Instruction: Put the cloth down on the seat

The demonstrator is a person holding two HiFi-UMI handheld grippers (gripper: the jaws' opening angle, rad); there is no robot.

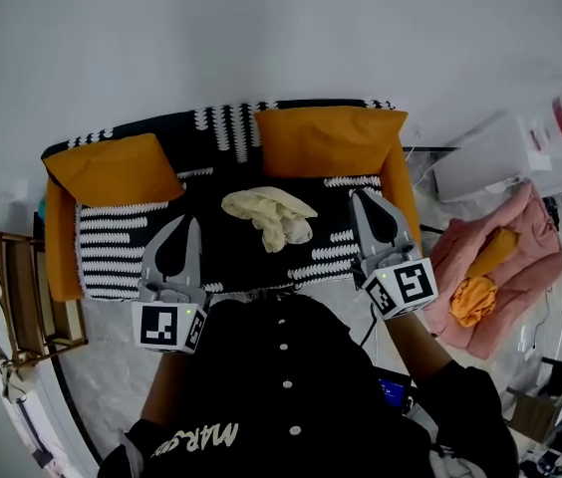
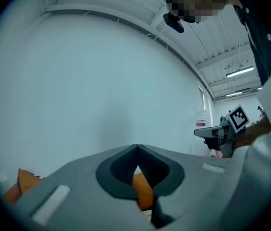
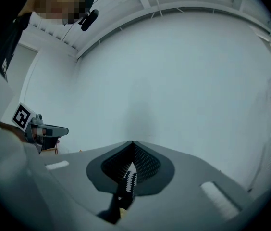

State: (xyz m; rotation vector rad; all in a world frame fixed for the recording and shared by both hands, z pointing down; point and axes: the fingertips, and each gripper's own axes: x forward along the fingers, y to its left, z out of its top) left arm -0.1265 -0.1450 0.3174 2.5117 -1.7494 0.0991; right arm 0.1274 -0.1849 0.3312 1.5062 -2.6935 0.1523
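A crumpled pale yellow cloth lies on the black-and-white patterned seat of a small sofa, between two orange cushions. My left gripper hovers at the seat's front left, jaws shut with nothing in them. My right gripper is held at the front right, also shut and empty. Both stay apart from the cloth. In the left gripper view my left gripper points up at the white wall, with a bit of orange cushion behind its tips. My right gripper does likewise in the right gripper view.
A wooden rack stands left of the sofa. Pink and orange fabric lies heaped on the floor at right, next to a white box. The person's dark shirt fills the bottom of the head view.
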